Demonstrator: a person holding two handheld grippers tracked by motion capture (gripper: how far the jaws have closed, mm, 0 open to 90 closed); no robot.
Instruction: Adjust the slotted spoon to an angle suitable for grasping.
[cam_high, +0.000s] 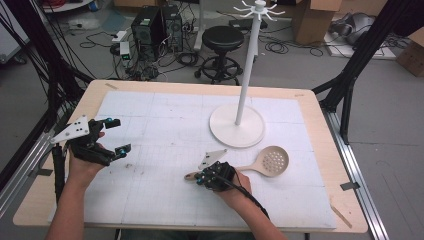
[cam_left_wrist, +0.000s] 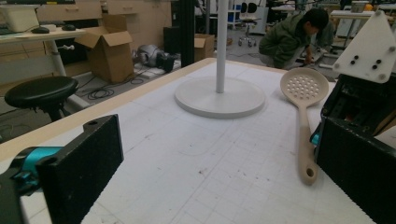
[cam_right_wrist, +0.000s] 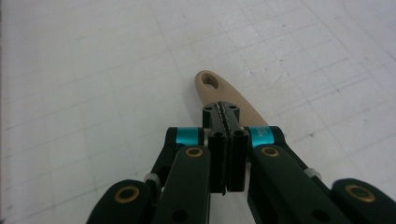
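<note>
The left gripper (cam_high: 113, 136) hovers with jaws wide apart, nothing between them. The right gripper (cam_right_wrist: 226, 122) has its jaws pressed together directly above the beige slotted spoon (cam_high: 262, 164), which lies flat beneath it. Closed like this, it would likely shove the handle aside instead of gripping.
</note>
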